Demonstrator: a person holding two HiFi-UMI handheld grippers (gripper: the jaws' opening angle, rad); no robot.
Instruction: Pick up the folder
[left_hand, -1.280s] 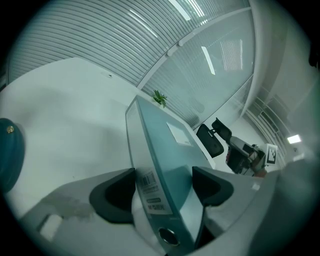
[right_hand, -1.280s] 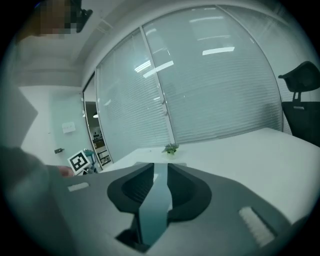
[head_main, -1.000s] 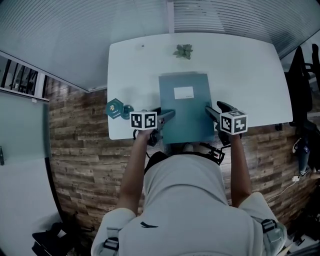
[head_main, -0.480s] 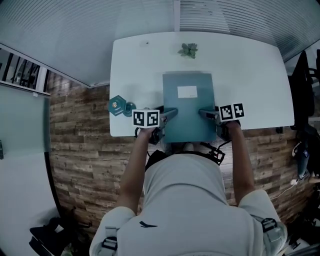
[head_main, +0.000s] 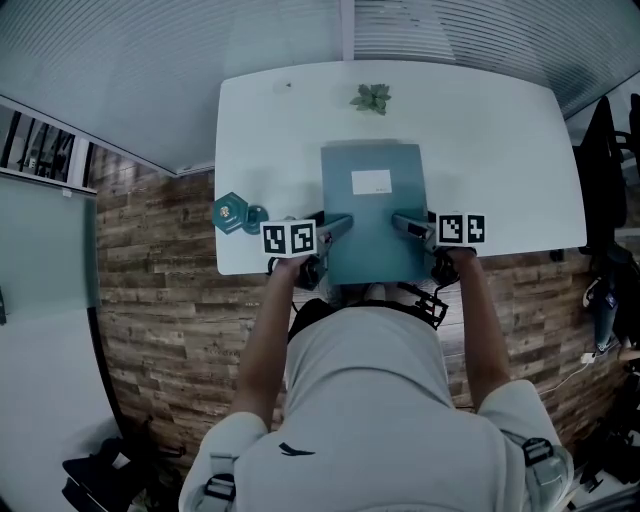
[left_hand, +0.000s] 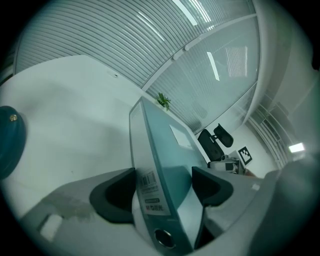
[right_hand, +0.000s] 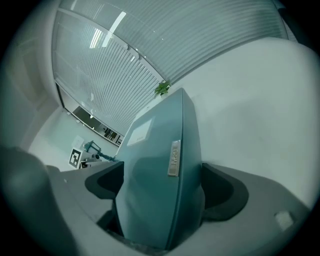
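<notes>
Bracing the folder (head_main: 375, 235) on the bench (head_main: 500, 150), the left hand-held gripper (head_main: 345, 223) clamps its spine; the right hand-held gripper (head_main: 401, 221) is opening astride the opposite edge, seemingly for a two-sided lift.

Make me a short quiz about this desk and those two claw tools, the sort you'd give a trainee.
1. True or false: the small plant lies on top of the folder.
2. What sits on the table beside the left gripper, away from the folder? A) a teal box B) a mug C) a keyboard
3. What stands between the jaws of both grippers?
Key: 1. False: it stands on the table beyond the folder's far end. 2. A. 3. The folder; the left gripper is clamped on it, and the right gripper has its jaws opening around it.
</notes>
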